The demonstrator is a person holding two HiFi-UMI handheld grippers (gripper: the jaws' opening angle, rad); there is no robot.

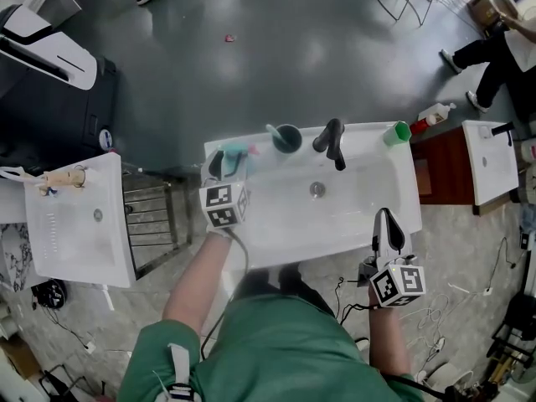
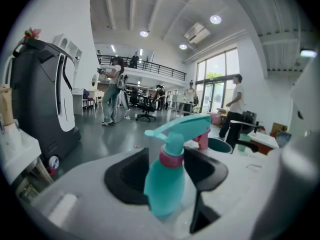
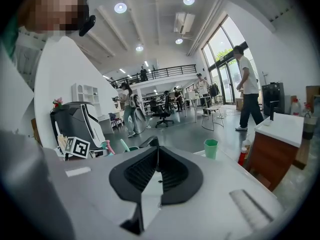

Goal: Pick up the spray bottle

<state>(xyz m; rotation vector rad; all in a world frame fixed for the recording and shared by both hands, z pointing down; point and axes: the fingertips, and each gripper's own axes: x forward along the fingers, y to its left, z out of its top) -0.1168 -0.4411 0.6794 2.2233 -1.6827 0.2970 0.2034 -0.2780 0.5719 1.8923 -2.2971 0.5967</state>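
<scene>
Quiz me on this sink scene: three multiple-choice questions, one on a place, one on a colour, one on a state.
1. Where does the spray bottle stand? A) floor B) sink's far left corner C) beside the drain
2. Colour of the cup at the far right corner? A) green B) red C) black
3. The right gripper's fingers are: A) together, empty B) wide apart C) clamped on the faucet
Answers: B, the head view shows it there; A, plainly green; A, the right gripper view shows them meeting, nothing between.
</scene>
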